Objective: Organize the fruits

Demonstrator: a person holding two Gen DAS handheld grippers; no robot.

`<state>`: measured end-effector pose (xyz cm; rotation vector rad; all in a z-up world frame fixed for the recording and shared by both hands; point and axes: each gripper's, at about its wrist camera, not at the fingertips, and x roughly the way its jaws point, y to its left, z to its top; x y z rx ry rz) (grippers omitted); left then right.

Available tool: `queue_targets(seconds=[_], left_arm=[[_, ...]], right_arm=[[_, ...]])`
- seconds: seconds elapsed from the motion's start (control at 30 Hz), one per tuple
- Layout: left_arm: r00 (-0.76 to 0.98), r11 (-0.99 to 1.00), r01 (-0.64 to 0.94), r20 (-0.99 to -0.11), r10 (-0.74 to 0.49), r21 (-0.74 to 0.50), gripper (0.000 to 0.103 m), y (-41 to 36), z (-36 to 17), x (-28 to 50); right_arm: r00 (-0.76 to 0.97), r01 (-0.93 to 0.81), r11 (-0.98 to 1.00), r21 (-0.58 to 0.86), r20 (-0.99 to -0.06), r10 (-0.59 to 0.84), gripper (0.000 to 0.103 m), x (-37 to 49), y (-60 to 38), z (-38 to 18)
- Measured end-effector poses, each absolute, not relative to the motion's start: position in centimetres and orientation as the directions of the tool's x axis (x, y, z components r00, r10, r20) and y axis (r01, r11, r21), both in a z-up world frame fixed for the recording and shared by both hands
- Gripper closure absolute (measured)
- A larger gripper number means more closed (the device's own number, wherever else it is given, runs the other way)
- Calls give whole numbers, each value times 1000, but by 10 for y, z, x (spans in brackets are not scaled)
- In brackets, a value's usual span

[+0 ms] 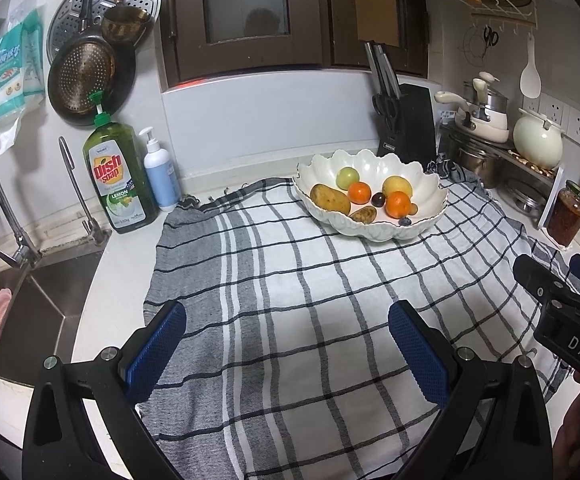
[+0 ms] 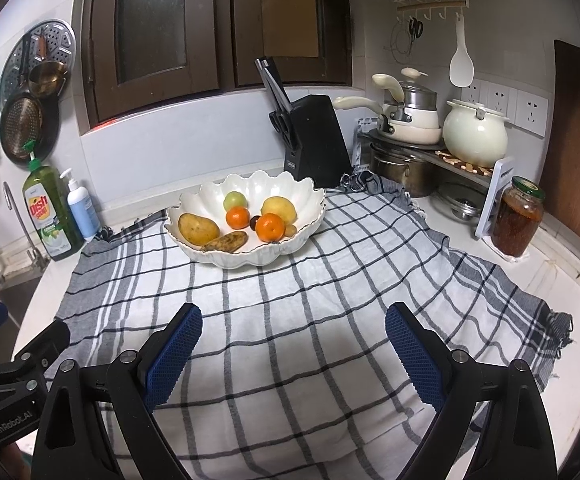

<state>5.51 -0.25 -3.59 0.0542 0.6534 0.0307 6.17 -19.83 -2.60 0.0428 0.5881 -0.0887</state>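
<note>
You hold the left gripper (image 1: 288, 344) and right gripper (image 2: 293, 346) empty, jaws wide, low in frame, since all fruit sits in the scalloped bowl (image 2: 309, 200) at centre.

A white scalloped bowl (image 2: 309, 204) holds 2 oranges (image 2: 270, 227), potatoes (image 2: 198, 228), a yellow fruit (image 2: 278, 208).

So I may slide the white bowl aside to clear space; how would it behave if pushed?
The bowl sits on the checked cloth, so a push would probably drag and bunch the cloth. It looks glazed ceramic with a thin scalloped rim, likely heavy and chippable. The round oranges inside would probably roll.
</note>
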Motion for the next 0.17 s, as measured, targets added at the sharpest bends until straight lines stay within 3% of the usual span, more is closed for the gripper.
queue_targets(seconds=[0.17], left_arm=[[792, 998, -9, -609, 44, 61, 0, -3, -38, 57]], right_arm=[[825, 98, 995, 15, -561, -73, 9, 62, -197, -31]])
